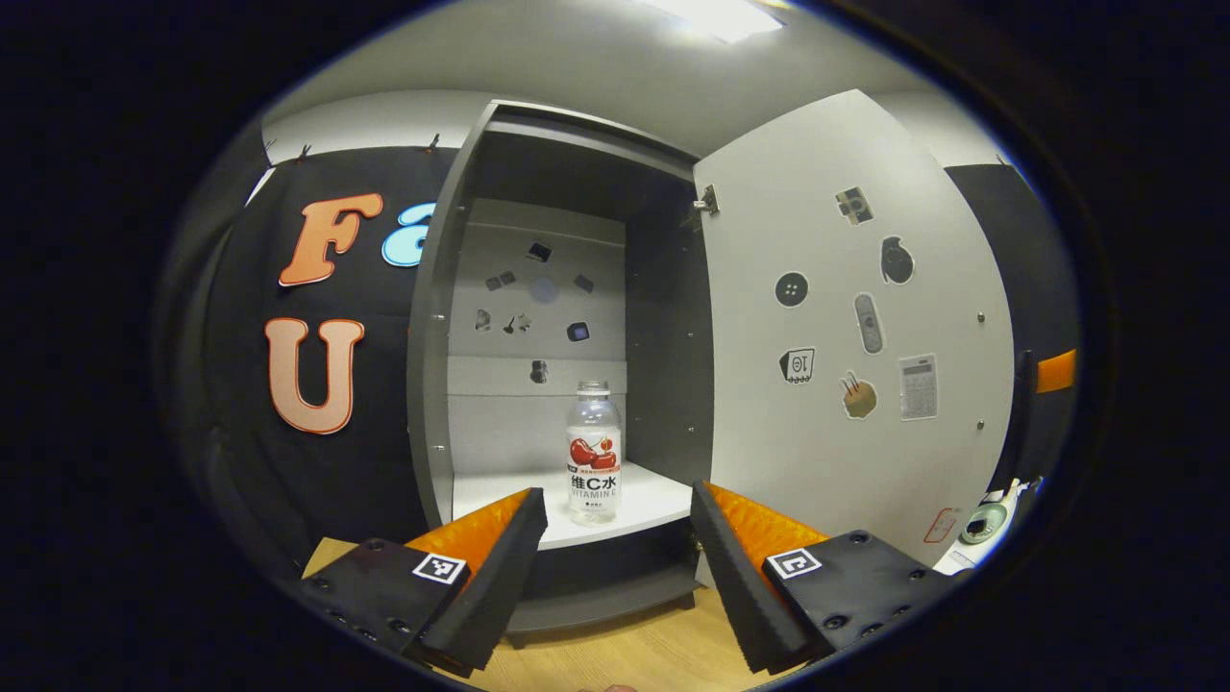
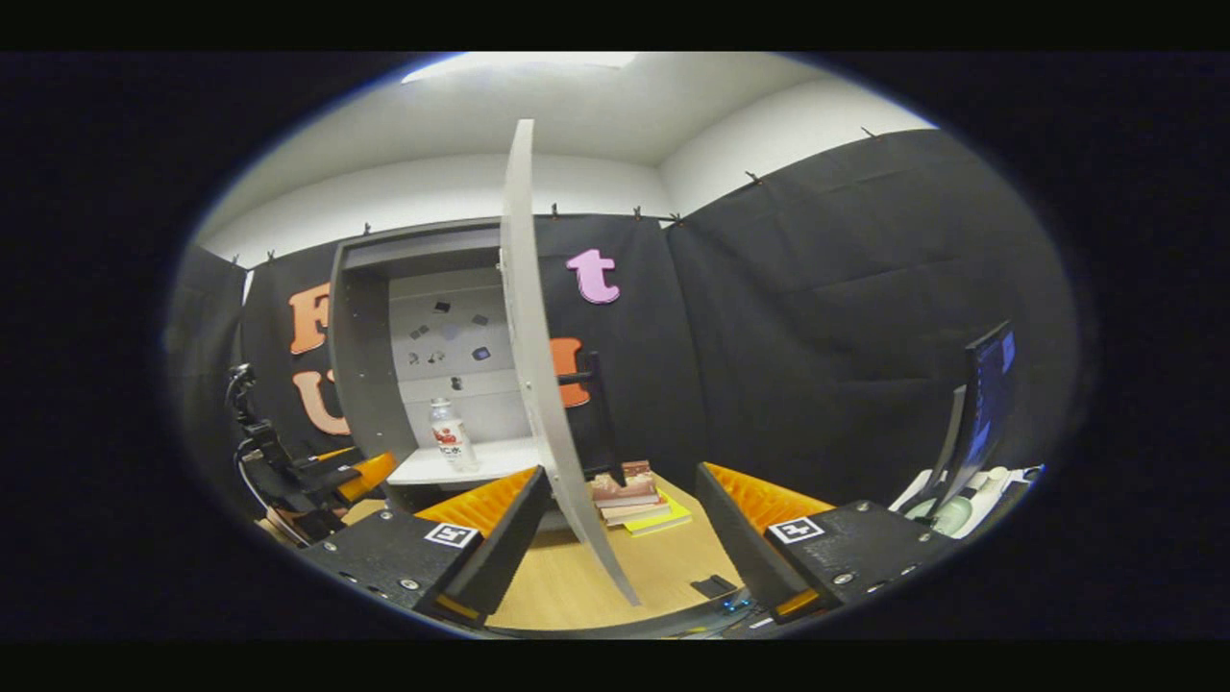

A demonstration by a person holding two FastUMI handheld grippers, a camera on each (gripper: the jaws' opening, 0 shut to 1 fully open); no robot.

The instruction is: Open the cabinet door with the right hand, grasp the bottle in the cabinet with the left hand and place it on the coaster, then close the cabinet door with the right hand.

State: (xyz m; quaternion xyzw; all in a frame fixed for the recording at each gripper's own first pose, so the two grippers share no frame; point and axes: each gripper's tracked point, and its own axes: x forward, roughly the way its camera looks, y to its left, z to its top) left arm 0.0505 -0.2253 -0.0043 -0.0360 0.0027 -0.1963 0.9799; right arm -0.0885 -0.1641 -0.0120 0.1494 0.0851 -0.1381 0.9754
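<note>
The grey cabinet [image 1: 437, 384] stands with its door [image 1: 855, 327] swung wide to the right, stickers on the door's inner face. A clear bottle [image 1: 593, 452] with a red-and-white label stands upright on the white shelf [image 1: 663, 500]. My left gripper [image 1: 617, 505] is open just short of the shelf's front edge, and the bottle is centred beyond its gap, apart from both fingers. In the right gripper view the door [image 2: 524, 365] shows edge-on, its lower part close beside one finger of my open right gripper [image 2: 623, 476]. The bottle [image 2: 449, 434] and the left gripper [image 2: 356, 476] lie to the left there.
A stack of books [image 2: 629, 500] lies on the wooden table [image 2: 577, 586] behind the door. A monitor [image 2: 980, 413] and pale objects [image 2: 947, 514] stand at the far right. A small dark item [image 2: 716, 584] lies near the table's front.
</note>
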